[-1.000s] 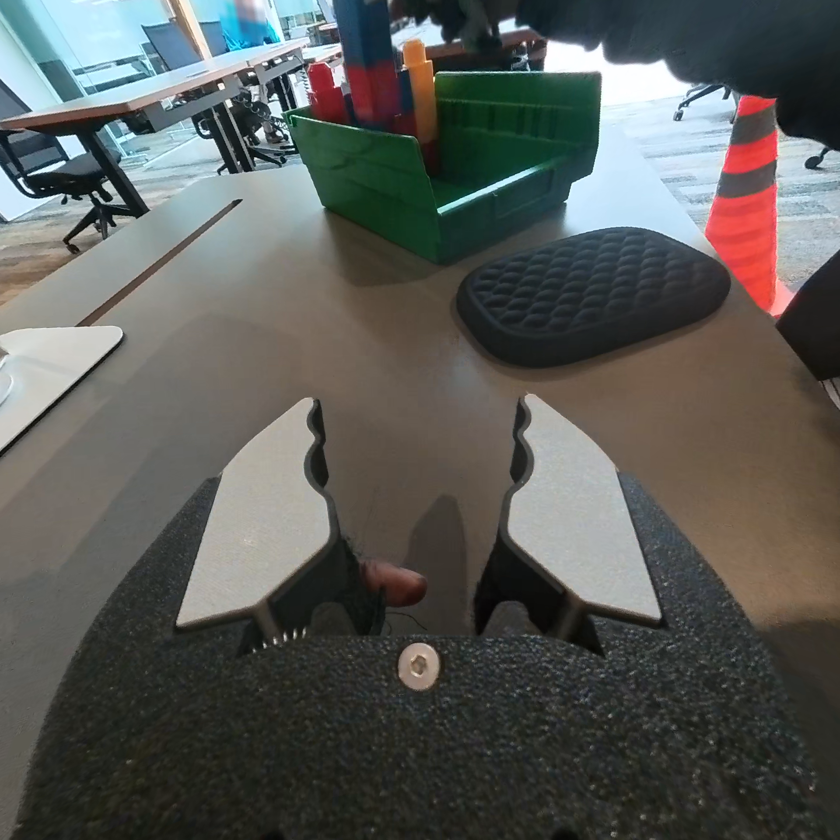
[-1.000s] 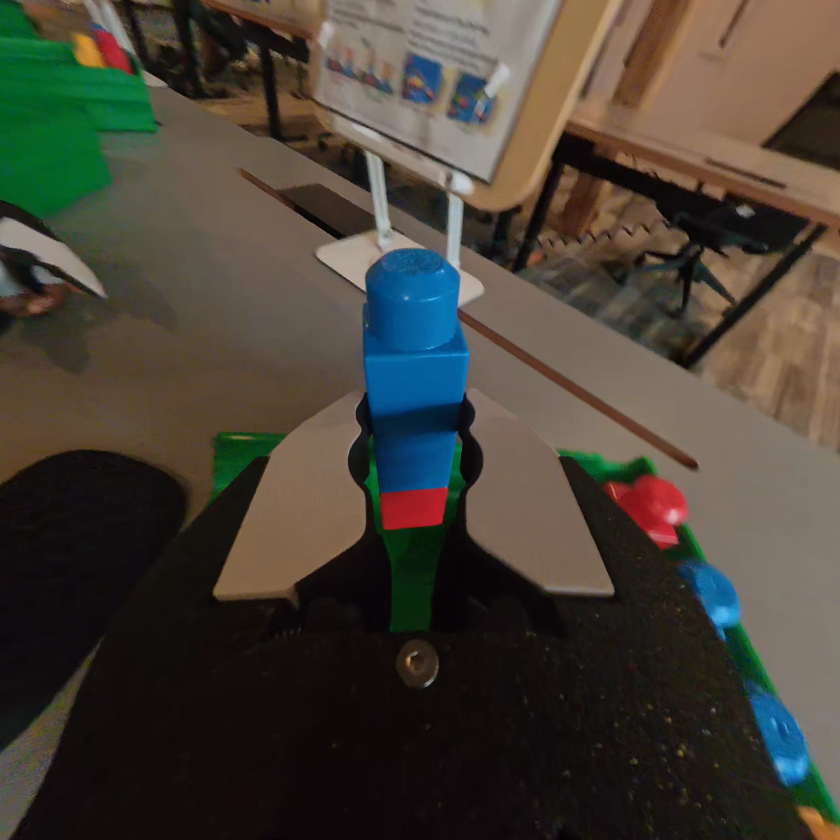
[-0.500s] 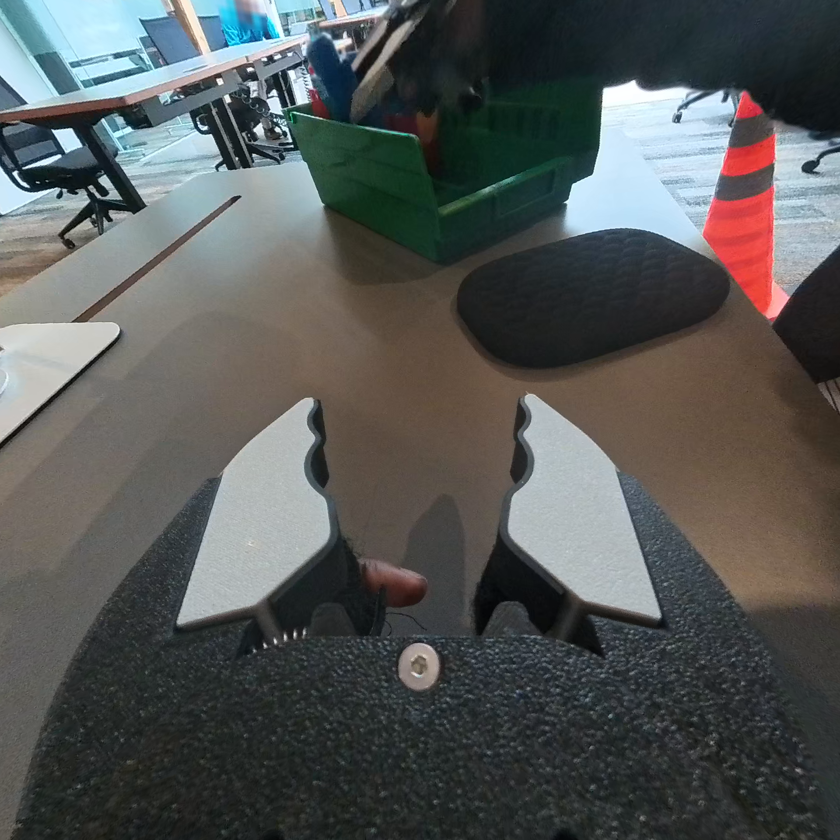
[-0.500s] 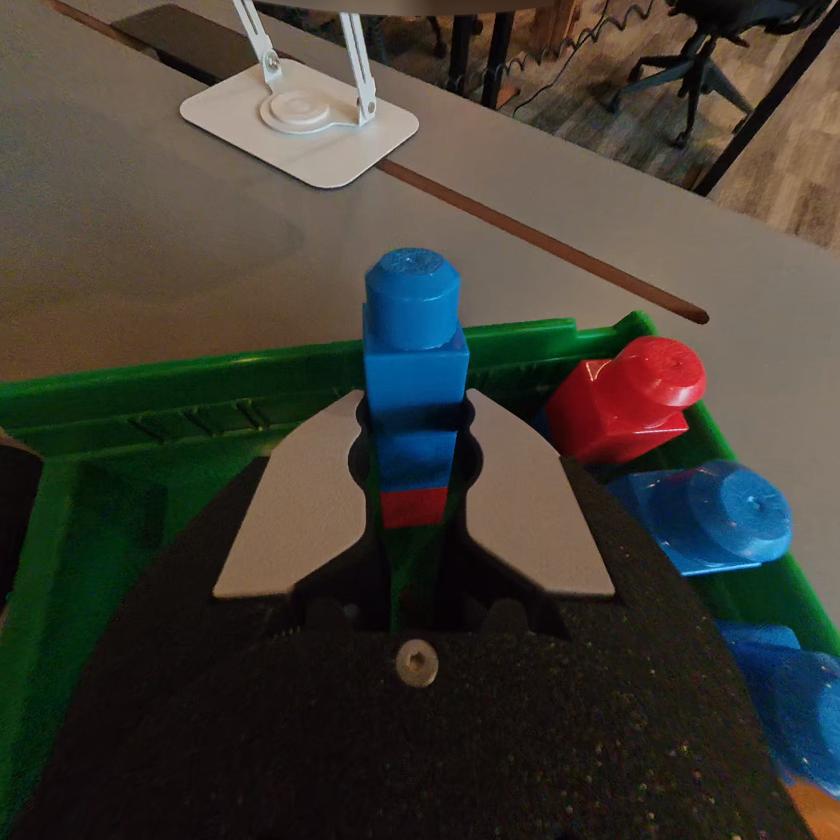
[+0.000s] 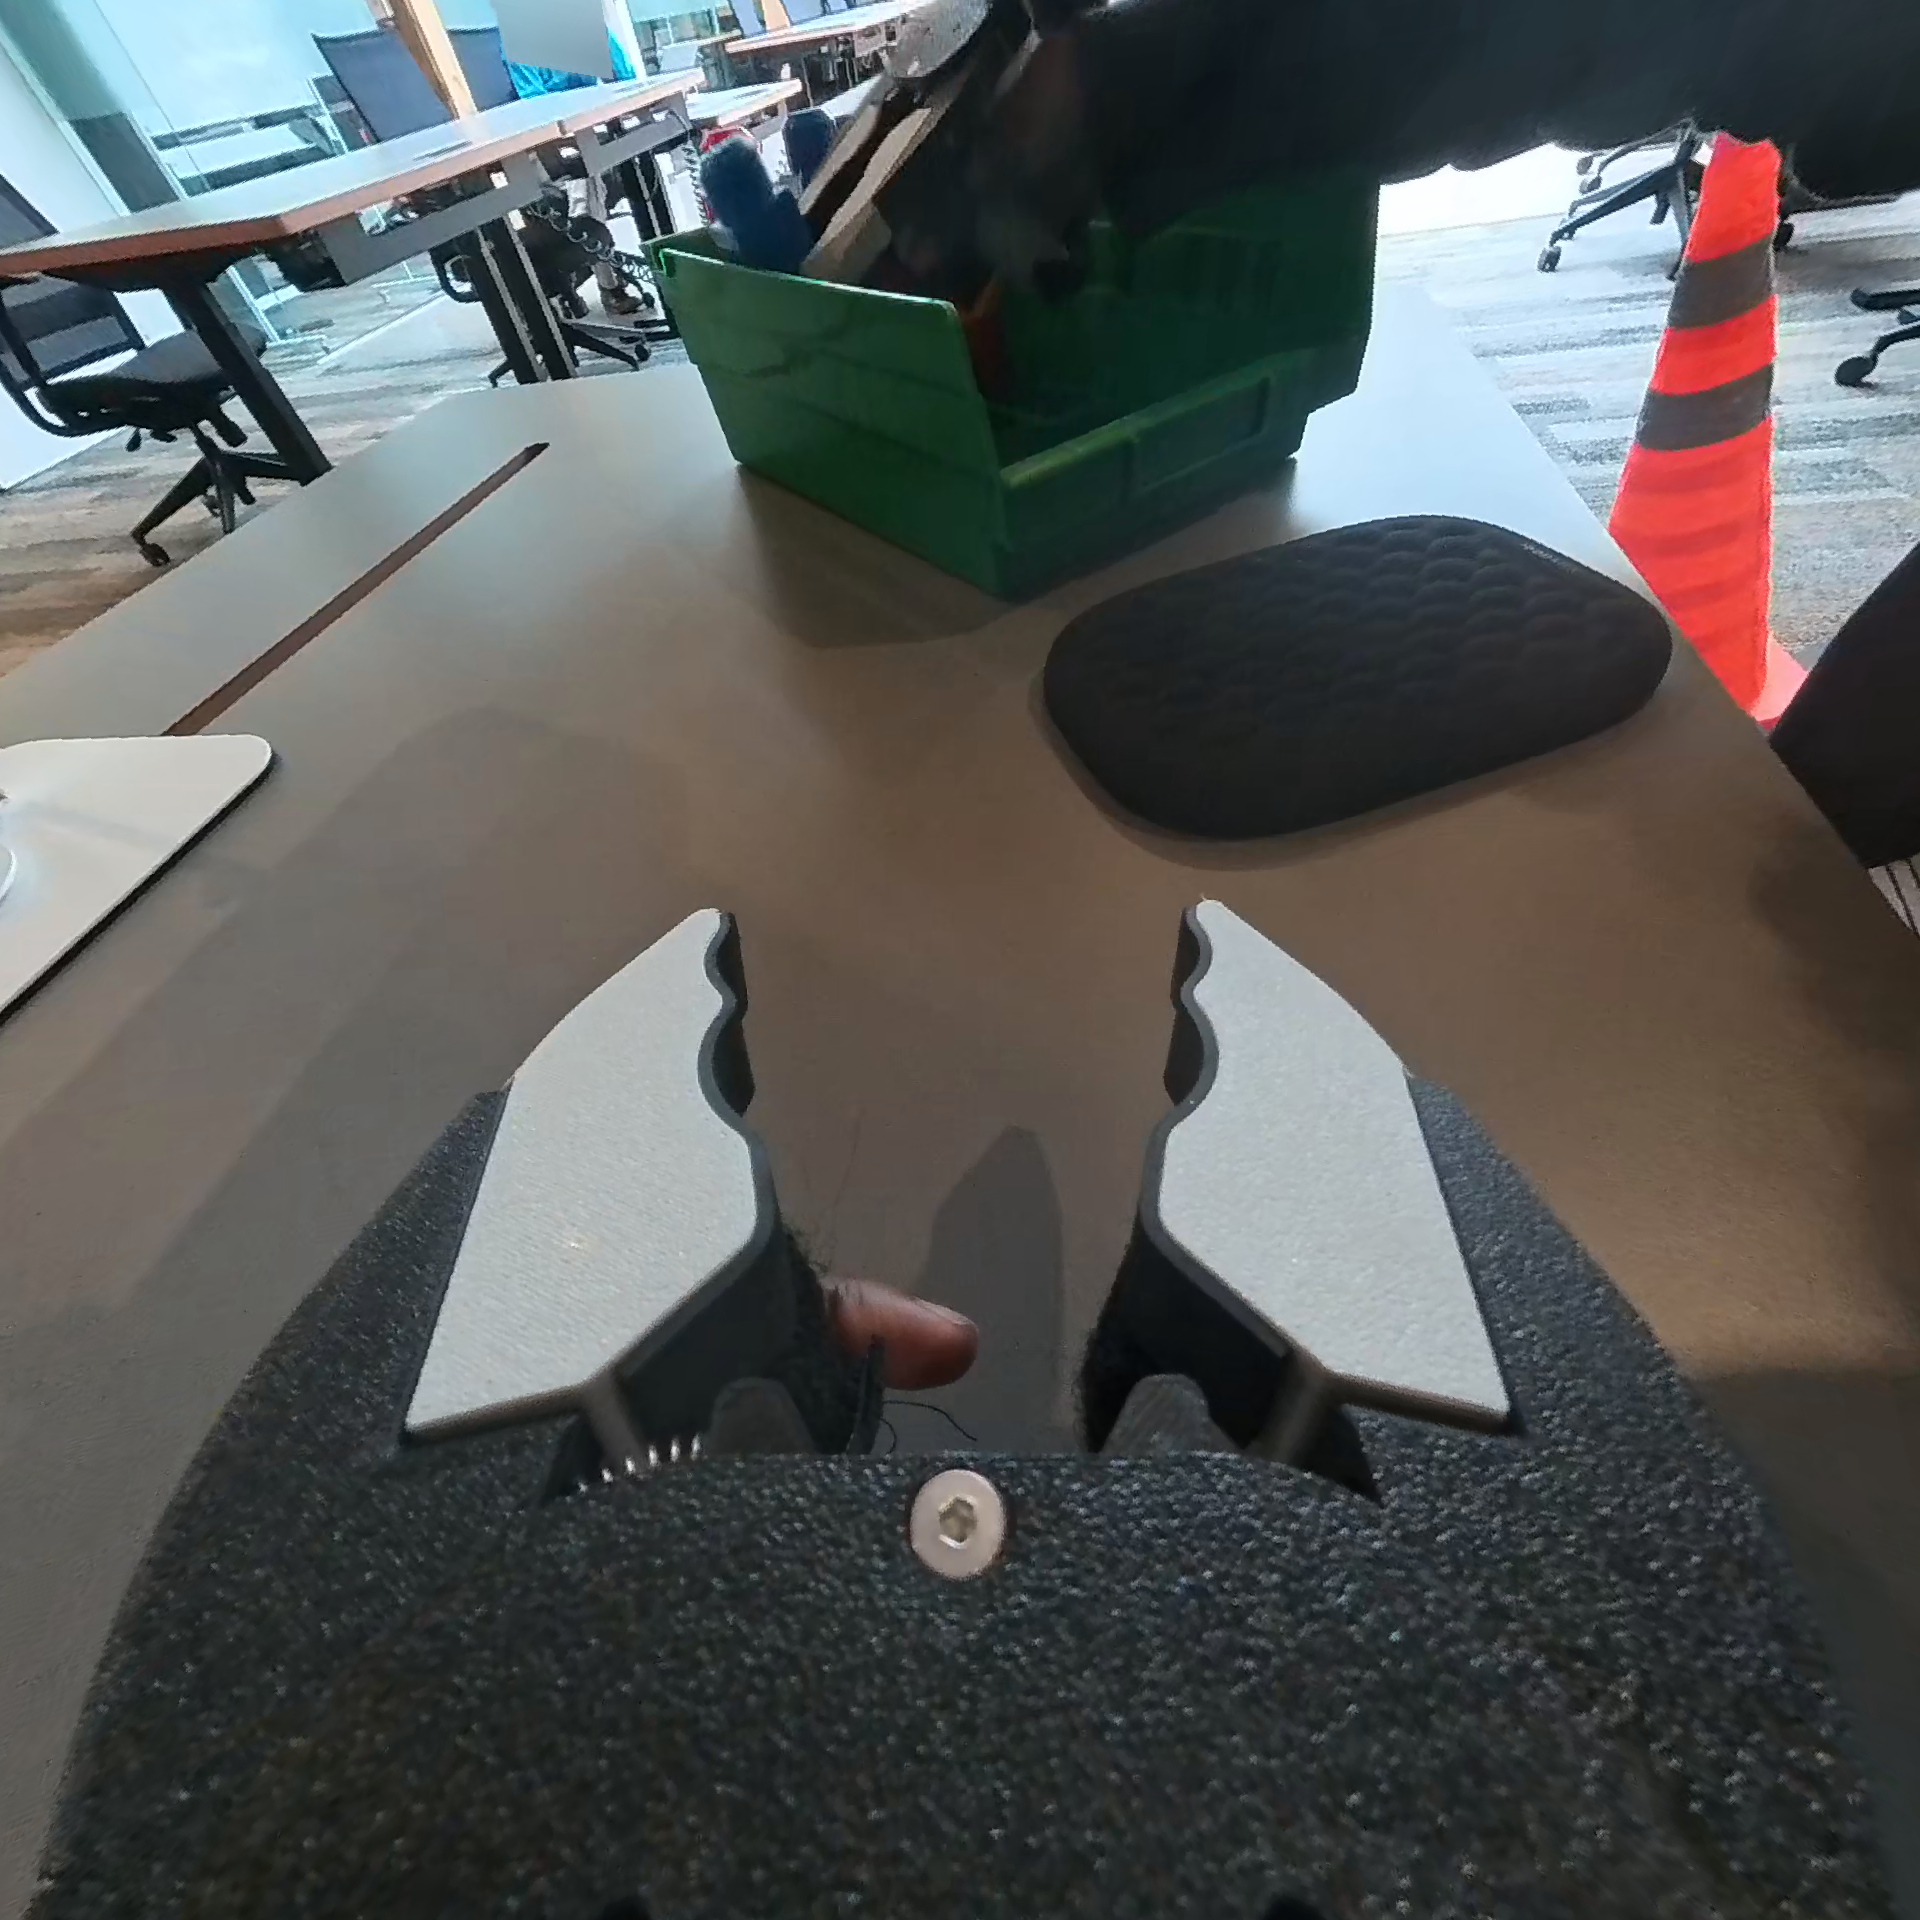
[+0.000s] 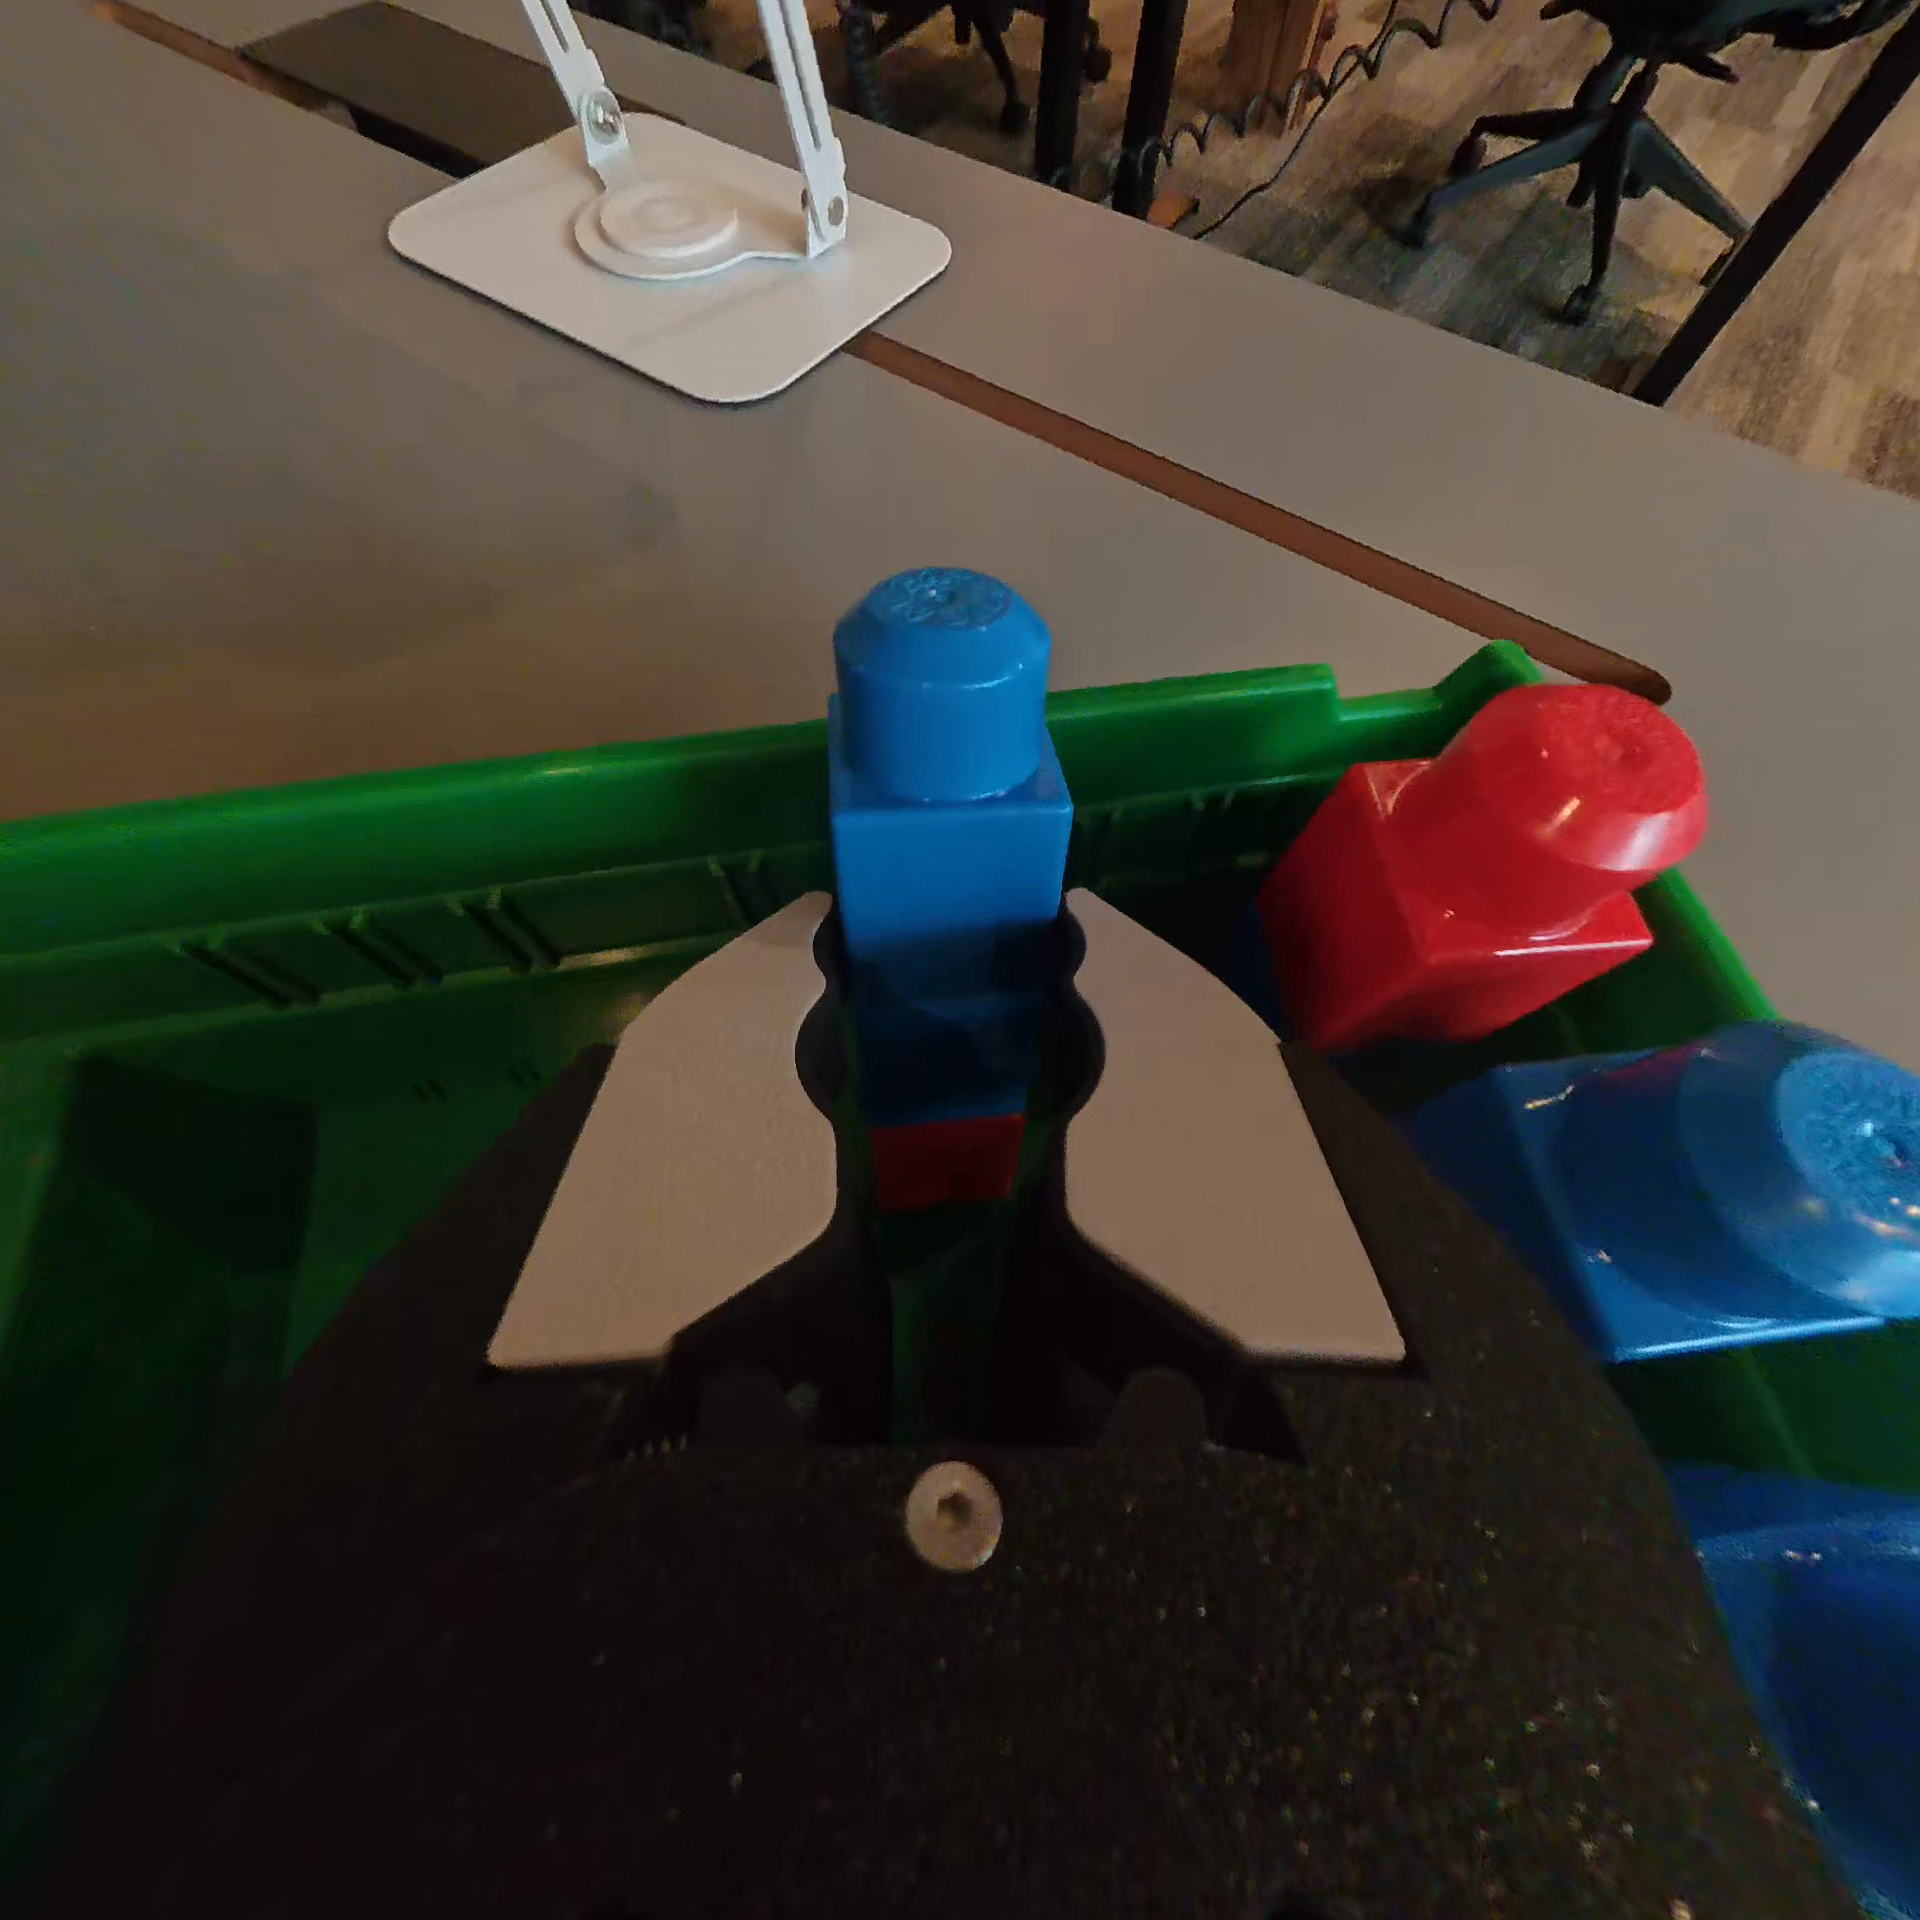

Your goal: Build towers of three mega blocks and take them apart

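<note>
My right gripper (image 6: 948,940) is shut on a block tower (image 6: 948,821) of two blue blocks over a red one, held inside the green bin (image 6: 416,821). A loose red block (image 6: 1455,873) and blue blocks (image 6: 1704,1184) lie in the bin to the right. My left gripper (image 5: 958,935) is open and empty above the grey table (image 5: 644,727). In the left wrist view the green bin (image 5: 862,405) stands far ahead, and the right gripper (image 5: 883,197) leans into it under a dark sleeve, with a blue block end (image 5: 753,203) showing above the rim.
A black padded rest (image 5: 1351,665) lies on the table right of the bin. A white stand base (image 6: 670,249) sits on the table beyond the bin, also at the left edge of the left wrist view (image 5: 104,821). An orange cone (image 5: 1714,416) stands off the table's right side. The tips of one gripper are about 40 cm away from the tips of the other.
My right gripper has tilted down and carried the tower from above the bin into it, lower and closer to the loose blocks. My left gripper has stayed still and open.
</note>
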Tool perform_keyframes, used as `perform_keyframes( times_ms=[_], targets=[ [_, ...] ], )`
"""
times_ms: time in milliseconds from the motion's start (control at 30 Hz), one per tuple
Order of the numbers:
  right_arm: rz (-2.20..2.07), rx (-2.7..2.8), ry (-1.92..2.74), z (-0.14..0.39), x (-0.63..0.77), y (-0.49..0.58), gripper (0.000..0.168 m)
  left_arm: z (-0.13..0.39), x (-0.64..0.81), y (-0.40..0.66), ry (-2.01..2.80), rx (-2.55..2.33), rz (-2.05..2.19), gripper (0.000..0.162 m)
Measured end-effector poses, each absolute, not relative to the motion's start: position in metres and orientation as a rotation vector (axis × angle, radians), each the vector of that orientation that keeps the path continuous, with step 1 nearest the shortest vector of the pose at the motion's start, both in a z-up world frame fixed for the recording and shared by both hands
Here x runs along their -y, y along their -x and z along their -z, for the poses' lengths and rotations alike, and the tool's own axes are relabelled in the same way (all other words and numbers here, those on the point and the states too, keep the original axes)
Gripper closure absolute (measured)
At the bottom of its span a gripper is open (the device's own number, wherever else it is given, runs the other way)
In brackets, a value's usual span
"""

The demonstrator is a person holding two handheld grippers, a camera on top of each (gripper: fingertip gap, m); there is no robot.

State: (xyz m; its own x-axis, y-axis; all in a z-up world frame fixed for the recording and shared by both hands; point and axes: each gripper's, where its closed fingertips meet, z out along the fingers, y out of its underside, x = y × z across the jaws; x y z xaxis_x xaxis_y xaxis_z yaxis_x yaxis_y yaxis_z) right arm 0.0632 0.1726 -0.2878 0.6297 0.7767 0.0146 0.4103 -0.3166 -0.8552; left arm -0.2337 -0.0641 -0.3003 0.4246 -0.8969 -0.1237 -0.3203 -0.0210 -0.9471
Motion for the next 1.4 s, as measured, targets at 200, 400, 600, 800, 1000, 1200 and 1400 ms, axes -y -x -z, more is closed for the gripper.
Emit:
perform_keyframes(
  times_ms=[200, 400, 600, 800, 1000, 1200, 1400],
  targets=[
    [-0.518, 0.966, 1.958, 0.288, -0.169, -0.064, 0.131, 0.300, 0.064, 0.234, 1.579, -1.103, 0.655, 0.084],
    [-0.485, 1.017, 1.999, 0.292, -0.166, -0.065, 0.122, 0.301, 0.064, 0.234, 1.582, -1.103, 0.653, 0.084],
    [-0.471, 1.024, 2.000, 0.292, -0.167, -0.067, 0.132, 0.301, 0.064, 0.234, 1.583, -1.104, 0.653, 0.084],
    [-0.445, 1.050, 1.989, 0.284, -0.168, -0.065, 0.120, 0.301, 0.064, 0.233, 1.586, -1.106, 0.655, 0.084],
    [-0.312, 1.194, 2.006, 0.263, -0.169, -0.061, 0.108, 0.302, 0.064, 0.233, 1.593, -1.106, 0.655, 0.084],
    [-0.154, 1.435, 2.164, 0.254, -0.165, -0.056, 0.108, 0.302, 0.064, 0.233, 1.595, -1.107, 0.654, 0.084],
    [-0.011, 1.561, 2.321, 0.258, -0.169, -0.053, 0.117, 0.301, 0.065, 0.233, 1.588, -1.109, 0.654, 0.084]
  ],
)
